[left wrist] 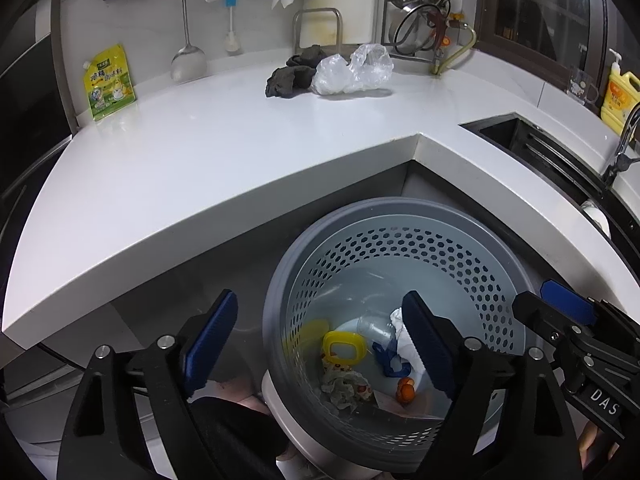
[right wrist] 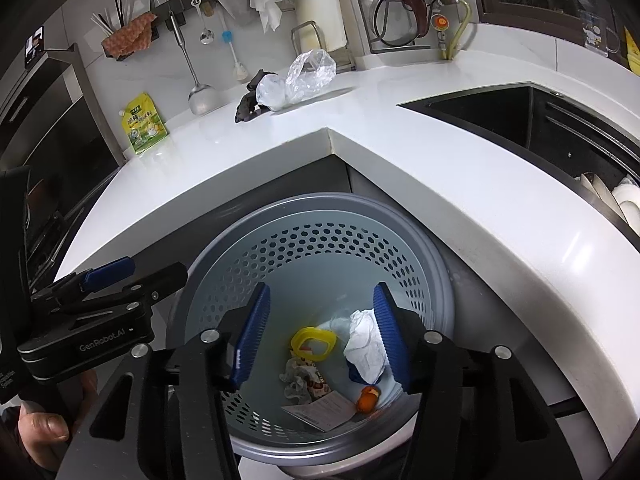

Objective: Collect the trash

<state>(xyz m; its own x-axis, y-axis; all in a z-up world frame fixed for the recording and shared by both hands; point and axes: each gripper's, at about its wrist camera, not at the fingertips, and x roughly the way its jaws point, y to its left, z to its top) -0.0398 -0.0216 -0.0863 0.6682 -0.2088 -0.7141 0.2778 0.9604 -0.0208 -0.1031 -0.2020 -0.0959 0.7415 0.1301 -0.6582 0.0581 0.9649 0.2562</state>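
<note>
A grey perforated trash bin [left wrist: 400, 216] [right wrist: 320, 208] stands on the floor below the counter corner. Inside lie a yellow ring lid [left wrist: 344, 346] [right wrist: 314, 342], crumpled white paper [right wrist: 366, 344], a crumpled wrapper [left wrist: 346, 386], an orange scrap [left wrist: 406, 392] and a printed card [right wrist: 324, 410]. My left gripper [left wrist: 324, 340] is open and empty above the bin's left rim. My right gripper [right wrist: 320, 334] is open and empty over the bin's mouth. A clear plastic bag [left wrist: 352, 70] [right wrist: 298, 78] and a dark cloth [left wrist: 294, 74] [right wrist: 250, 102] lie on the counter.
The white L-shaped counter [left wrist: 200, 160] [right wrist: 440, 152] wraps around the bin. A green-yellow pouch [left wrist: 108, 82] leans at the wall. A black sink [right wrist: 520, 120] with dishes is at right, a yellow bottle [left wrist: 618, 98] behind it. Utensils hang on the wall.
</note>
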